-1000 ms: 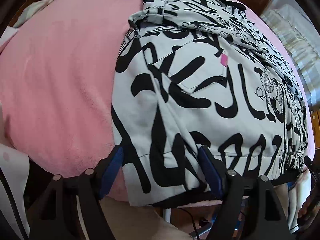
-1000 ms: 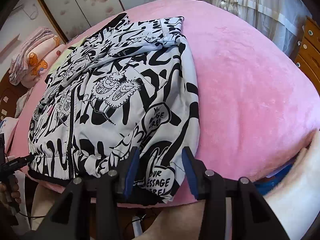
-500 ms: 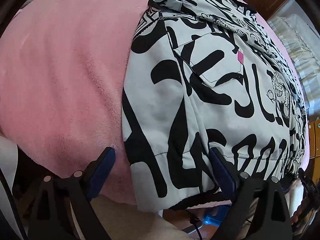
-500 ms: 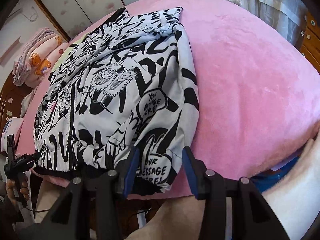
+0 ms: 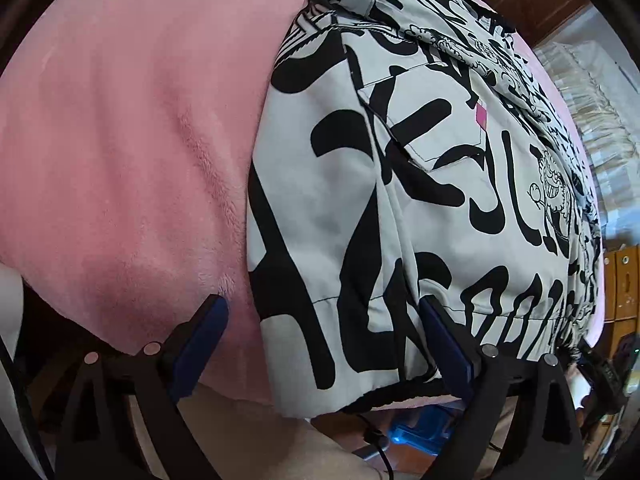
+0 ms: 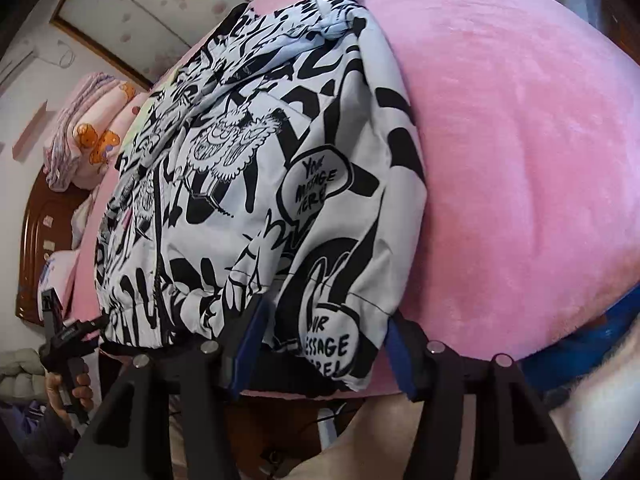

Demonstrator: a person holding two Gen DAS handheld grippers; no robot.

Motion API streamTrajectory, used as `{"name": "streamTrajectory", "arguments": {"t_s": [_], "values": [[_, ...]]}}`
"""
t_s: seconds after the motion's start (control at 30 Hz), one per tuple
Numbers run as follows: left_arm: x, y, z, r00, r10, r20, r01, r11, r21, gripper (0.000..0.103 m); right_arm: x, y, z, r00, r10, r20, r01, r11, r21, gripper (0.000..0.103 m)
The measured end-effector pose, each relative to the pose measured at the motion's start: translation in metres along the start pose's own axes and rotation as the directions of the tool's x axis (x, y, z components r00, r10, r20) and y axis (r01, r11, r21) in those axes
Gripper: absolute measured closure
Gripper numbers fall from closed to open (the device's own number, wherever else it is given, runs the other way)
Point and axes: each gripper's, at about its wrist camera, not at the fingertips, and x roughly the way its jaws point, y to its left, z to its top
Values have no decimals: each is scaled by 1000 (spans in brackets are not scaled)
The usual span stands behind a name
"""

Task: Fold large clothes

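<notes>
A white jacket with black graffiti print [image 5: 400,200] lies zipped and flat on a pink bed, its sleeves folded in, its hem hanging over the near edge. My left gripper [image 5: 324,344] is open, its blue pads straddling the hem's left corner. In the right wrist view the same jacket [image 6: 256,184] shows, and my right gripper [image 6: 320,348] is open with its fingers on either side of the hem's right corner. Neither gripper is closed on the cloth. The left gripper also shows at the far left of the right wrist view [image 6: 76,336].
The pink fleece bedcover [image 5: 128,152] spreads wide on the left, and in the right wrist view [image 6: 520,152] on the right. Folded bedding [image 6: 92,136] sits at a wooden headboard [image 6: 36,216]. A blue object [image 5: 420,432] lies on the floor below.
Both grippers have moved forward and closer to the jacket's hem; the right jaws have opened wider around the hem corner. The jacket has not moved.
</notes>
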Motion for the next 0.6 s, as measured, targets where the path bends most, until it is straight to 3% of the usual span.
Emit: {"name": "streamTrajectory", "arguments": {"t_s": [0.07,0.13,0.27,0.4,0.53,0.6], "values": [[1,0,0,1000,2,-5,-2,1000,-1,9,3,2,0,1000,-7,-6,7,1000,-16,57],[1,-2,0,1000,11,-10,-11,1000,8,13,2,3,0,1000,-16,-6,16,999,-31,72],[-2,-17,0,1000,-2,-25,3,998,63,56,-2,6,1,1000,-26,-7,25,998,-54,84],[-13,-36,2,1000,26,-15,-25,996,83,79,-15,14,5,1000,-5,20,6,998,-65,87],[-35,-35,10,997,-79,3,79,997,-26,85,-37,25,18,996,54,64,-49,997,-66,88],[-52,-30,17,985,-171,33,174,979,-108,87,-51,32,30,991,96,89,-90,994,-70,89]]}}
